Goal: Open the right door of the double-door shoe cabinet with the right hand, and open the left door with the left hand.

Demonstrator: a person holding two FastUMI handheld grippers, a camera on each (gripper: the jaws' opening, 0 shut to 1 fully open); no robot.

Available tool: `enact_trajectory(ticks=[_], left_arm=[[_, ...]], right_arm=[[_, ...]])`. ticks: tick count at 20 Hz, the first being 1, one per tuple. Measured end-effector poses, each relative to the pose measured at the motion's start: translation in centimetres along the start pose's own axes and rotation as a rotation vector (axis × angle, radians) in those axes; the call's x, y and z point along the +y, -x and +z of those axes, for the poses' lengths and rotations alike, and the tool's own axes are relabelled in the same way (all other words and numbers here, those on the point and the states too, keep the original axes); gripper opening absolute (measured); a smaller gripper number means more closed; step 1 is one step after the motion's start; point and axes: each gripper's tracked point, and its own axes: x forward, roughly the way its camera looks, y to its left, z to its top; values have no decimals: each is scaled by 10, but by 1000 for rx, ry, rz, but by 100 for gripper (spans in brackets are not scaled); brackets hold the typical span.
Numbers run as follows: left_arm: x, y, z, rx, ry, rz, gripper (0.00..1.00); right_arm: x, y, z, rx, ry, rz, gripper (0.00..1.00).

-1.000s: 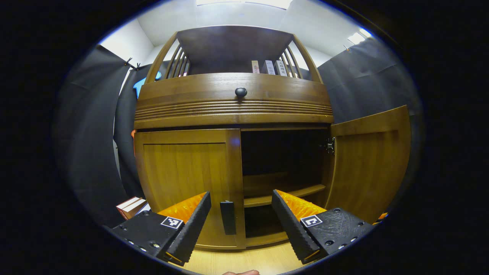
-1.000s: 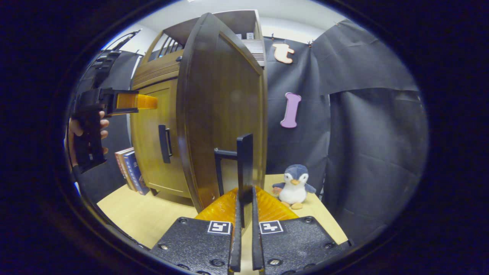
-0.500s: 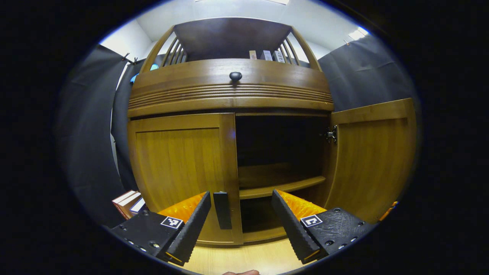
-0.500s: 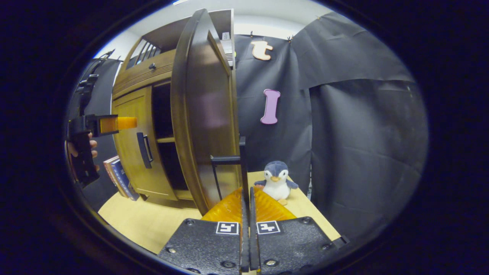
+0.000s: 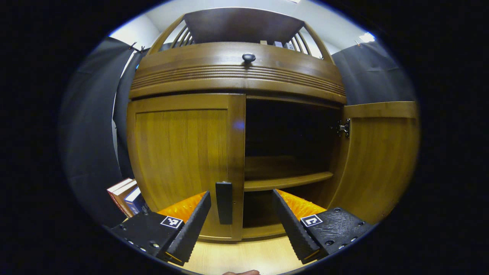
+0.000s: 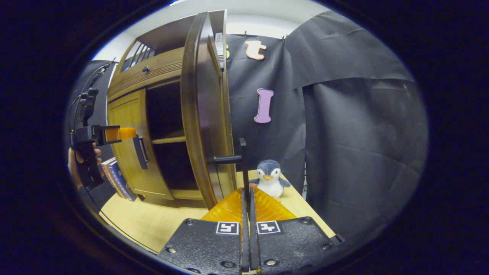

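The wooden shoe cabinet [image 5: 237,72] fills the left gripper view. Its left door [image 5: 179,152] is closed, with a black handle [image 5: 224,202] at its inner edge. My left gripper [image 5: 240,223] is open, and the handle stands just ahead between its fingers, nearer the left one, not touched. The right door [image 5: 376,160] stands wide open, baring a dark inside with a shelf [image 5: 286,181]. In the right gripper view the right door [image 6: 202,114] shows nearly edge-on. My right gripper [image 6: 247,208] is shut on its black handle [image 6: 242,160]. The left gripper [image 6: 103,133] hovers before the left door's handle [image 6: 139,151].
A plush penguin [image 6: 269,177] sits on the light wooden floor [image 6: 153,217] just behind the open right door. Several books [image 6: 114,177] lean beside the cabinet's left side. A hand [image 6: 82,160] holds the left gripper. Black cloth walls surround the booth.
The right door has swung further open with my right gripper on its handle. My left gripper has come nearer to the cabinet, and the left door's handle sits higher between its fingers.
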Motion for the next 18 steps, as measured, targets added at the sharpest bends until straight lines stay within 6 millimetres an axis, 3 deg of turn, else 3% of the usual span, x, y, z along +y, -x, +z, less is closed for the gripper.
enact_trajectory(ticks=[4, 5, 6, 7, 11, 13, 14, 18], left_arm=[[5, -11, -4, 13, 9, 11, 96], [7, -15, -6, 17, 5, 13, 95], [8, -17, -7, 20, 5, 15, 100], [9, -21, -9, 23, 7, 12, 95], [6, -32, -13, 32, 6, -4, 95], [5, -36, -17, 39, 11, -9, 95], [5, -39, -18, 39, 9, -11, 95], [17, -52, -21, 32, -8, 29, 95]], right_arm=[[-25, 11, 8, -2, -41, -77, 4], [-30, 13, 12, -7, -64, -87, 0], [-31, 16, 18, -19, -86, -88, 4], [-34, 20, 20, -30, -96, -95, 0], [-21, 32, 39, -78, -75, -89, 4], [-15, 38, 50, -102, -66, -98, 0], [-14, 41, 57, -109, -60, -119, 4], [-11, 53, 79, -161, -20, -144, 5]])
